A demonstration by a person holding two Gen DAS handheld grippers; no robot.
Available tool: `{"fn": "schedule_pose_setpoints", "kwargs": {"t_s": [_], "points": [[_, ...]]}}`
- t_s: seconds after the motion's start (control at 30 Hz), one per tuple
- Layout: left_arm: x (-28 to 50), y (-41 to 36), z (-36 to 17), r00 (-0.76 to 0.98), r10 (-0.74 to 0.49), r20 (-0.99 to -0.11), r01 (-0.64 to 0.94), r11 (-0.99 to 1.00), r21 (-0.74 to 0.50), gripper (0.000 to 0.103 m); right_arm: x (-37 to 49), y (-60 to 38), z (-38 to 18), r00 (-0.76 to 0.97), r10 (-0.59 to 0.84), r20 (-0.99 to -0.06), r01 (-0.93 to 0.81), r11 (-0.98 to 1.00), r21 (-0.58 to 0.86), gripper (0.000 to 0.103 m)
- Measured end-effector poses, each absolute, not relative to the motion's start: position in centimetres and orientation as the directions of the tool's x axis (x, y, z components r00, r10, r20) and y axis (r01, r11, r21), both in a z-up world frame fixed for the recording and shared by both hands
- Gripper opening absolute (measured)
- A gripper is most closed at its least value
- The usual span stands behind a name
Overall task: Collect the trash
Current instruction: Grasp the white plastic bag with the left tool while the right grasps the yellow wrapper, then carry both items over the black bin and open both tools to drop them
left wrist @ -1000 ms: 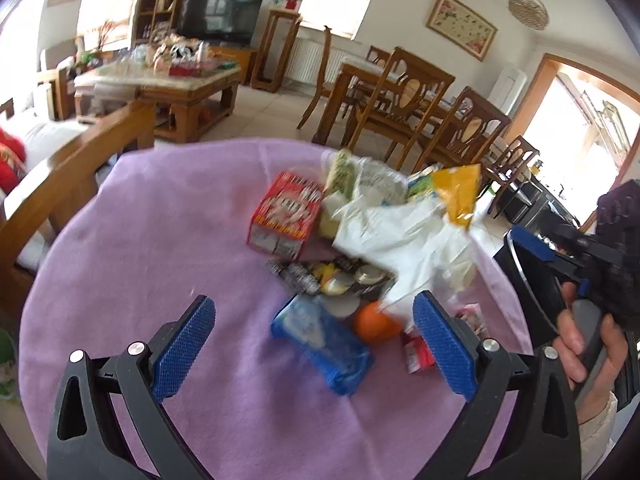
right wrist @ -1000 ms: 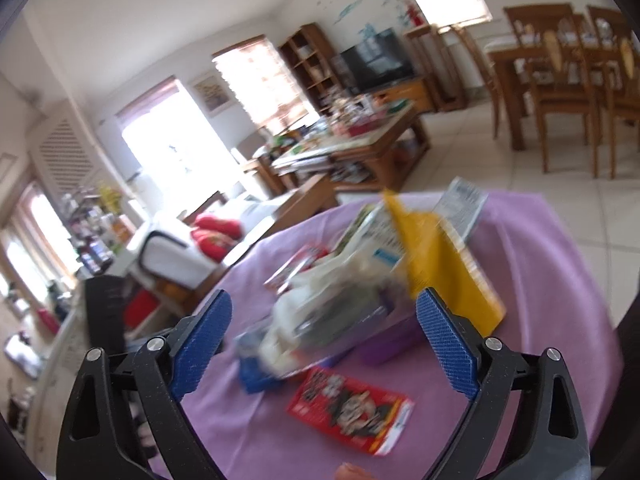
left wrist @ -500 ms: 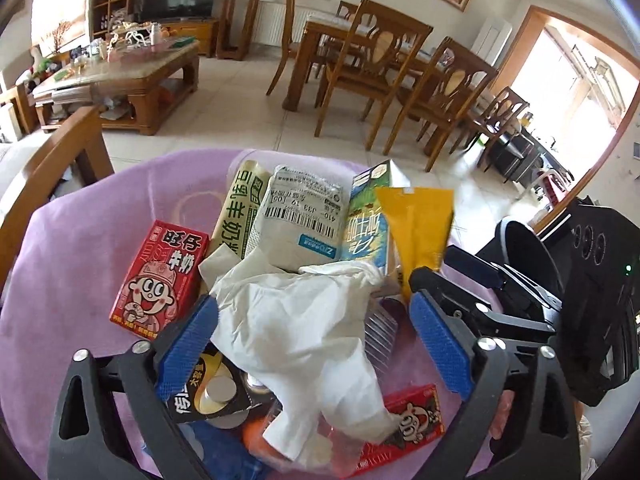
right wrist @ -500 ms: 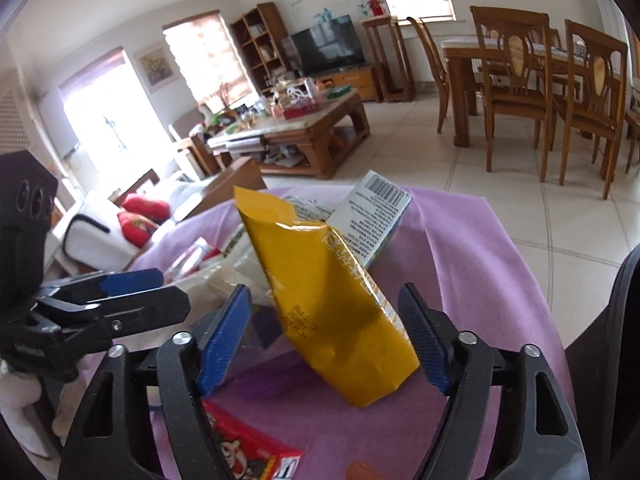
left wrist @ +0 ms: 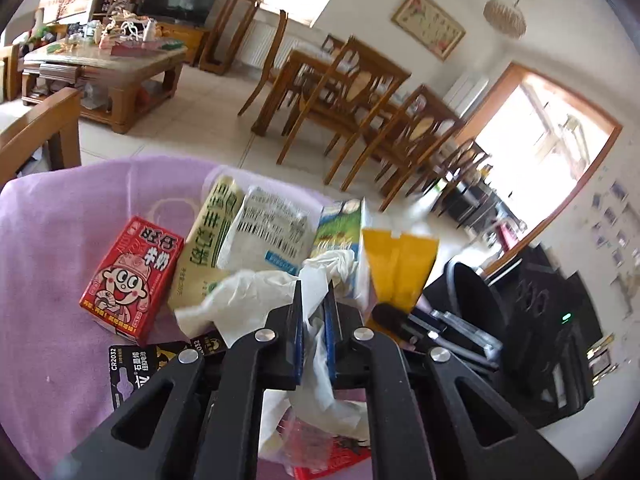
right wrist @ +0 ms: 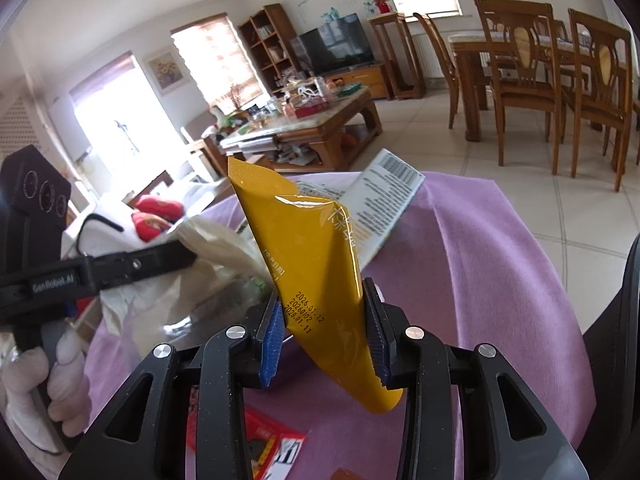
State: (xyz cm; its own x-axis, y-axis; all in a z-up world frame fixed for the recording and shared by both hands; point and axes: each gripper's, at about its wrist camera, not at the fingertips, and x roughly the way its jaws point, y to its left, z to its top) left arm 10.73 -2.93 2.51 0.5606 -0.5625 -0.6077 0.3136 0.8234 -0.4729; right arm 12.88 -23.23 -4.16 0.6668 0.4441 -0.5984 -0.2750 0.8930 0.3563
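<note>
A heap of trash lies on the purple tablecloth (left wrist: 52, 240). My left gripper (left wrist: 313, 316) is shut on a crumpled white tissue (left wrist: 256, 300) at the top of the heap. Behind the tissue lean a red milk carton (left wrist: 132, 276), a green-lettered pouch (left wrist: 212, 232), a white barcoded bag (left wrist: 272, 232) and a green carton (left wrist: 340, 228). A yellow pouch (right wrist: 312, 280) stands upright between my right gripper's (right wrist: 322, 316) closing jaws, whose blue pads press on its two sides. In the right wrist view the left gripper (right wrist: 176, 258) comes in from the left with the tissue (right wrist: 216, 248).
A black battery card (left wrist: 136, 376) and a red wrapper (right wrist: 272, 444) lie flat near the front of the cloth. A wooden chair back (left wrist: 40, 128) stands by the table's left edge. A coffee table (right wrist: 320, 120) and dining chairs (right wrist: 520, 60) stand farther off.
Both grippers moved in on the heap. The left went from wide open to shut on the white tissue. The right narrowed from wide open until its pads met the yellow pouch.
</note>
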Motion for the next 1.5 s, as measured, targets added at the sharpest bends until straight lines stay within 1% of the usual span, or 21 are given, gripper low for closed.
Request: {"fn": "schedule_pose_setpoints", "kwargs": {"t_s": [0.17,0.23,0.33,0.4,0.57,0.7,0.83,0.93,1.07,1.17,1.27,1.33,1.5], "points": [[8.1,-0.7,6.1,0.66,-0.582,-0.474,0.329,0.792,-0.514,0.009,10.7,-24.1,-2.5,0.682,0.462,-0.567,-0.299,0.884,0.361,0.036],[7.5,-0.6,7.3,0.685,-0.581,-0.44,0.333,0.786,-0.521,0.009,9.9,-24.3,-1.9,0.69,0.467,-0.554,-0.305,0.881,0.363,0.036],[6.6,-1.2,8.6,0.685,-0.6,-0.413,0.356,0.77,-0.529,0.009,8.8,-24.6,-1.0,0.687,0.49,-0.536,-0.32,0.867,0.382,0.036],[5.9,-1.9,9.0,0.684,-0.604,-0.409,0.372,0.771,-0.517,0.009,7.9,-25.2,0.0,0.698,0.492,-0.52,-0.328,0.865,0.379,0.036],[4.4,-5.5,10.4,0.666,-0.633,-0.396,0.436,0.76,-0.482,0.009,5.4,-28.8,3.0,0.748,0.455,-0.482,-0.314,0.884,0.346,0.036],[4.0,-10.2,10.1,0.623,-0.677,-0.393,0.492,0.729,-0.476,0.009,3.2,-34.3,4.1,0.795,0.381,-0.472,-0.252,0.915,0.315,0.036],[4.4,-17.1,9.1,0.54,-0.746,-0.389,0.561,0.664,-0.494,0.009,1.7,-41.5,3.6,0.824,0.283,-0.491,-0.142,0.942,0.305,0.036],[5.0,-21.7,7.3,0.459,-0.794,-0.397,0.59,0.607,-0.532,0.009,0.5,-47.3,2.2,0.828,0.21,-0.52,-0.049,0.951,0.307,0.036],[6.1,-28.2,4.0,0.357,-0.837,-0.415,0.603,0.546,-0.582,0.009,-1.1,-53.0,-0.7,0.809,0.151,-0.569,0.041,0.95,0.311,0.036],[7.1,-32.3,1.2,0.283,-0.858,-0.429,0.593,0.508,-0.624,0.009,-1.9,-55.9,-3.2,0.79,0.131,-0.599,0.089,0.942,0.324,0.037],[8.0,-35.6,-1.0,0.249,-0.852,-0.461,0.581,0.512,-0.632,0.009,-2.8,-57.7,-4.9,0.777,0.124,-0.617,0.12,0.933,0.339,0.037],[8.5,-36.6,-2.0,0.241,-0.843,-0.48,0.577,0.522,-0.628,0.009,-2.9,-58.4,-5.7,0.772,0.125,-0.623,0.129,0.929,0.346,0.037],[9.1,-37.3,-2.5,0.24,-0.813,-0.53,0.565,0.561,-0.605,0.009,-2.6,-58.4,-7.5,0.757,0.151,-0.636,0.118,0.925,0.36,0.037]]}}
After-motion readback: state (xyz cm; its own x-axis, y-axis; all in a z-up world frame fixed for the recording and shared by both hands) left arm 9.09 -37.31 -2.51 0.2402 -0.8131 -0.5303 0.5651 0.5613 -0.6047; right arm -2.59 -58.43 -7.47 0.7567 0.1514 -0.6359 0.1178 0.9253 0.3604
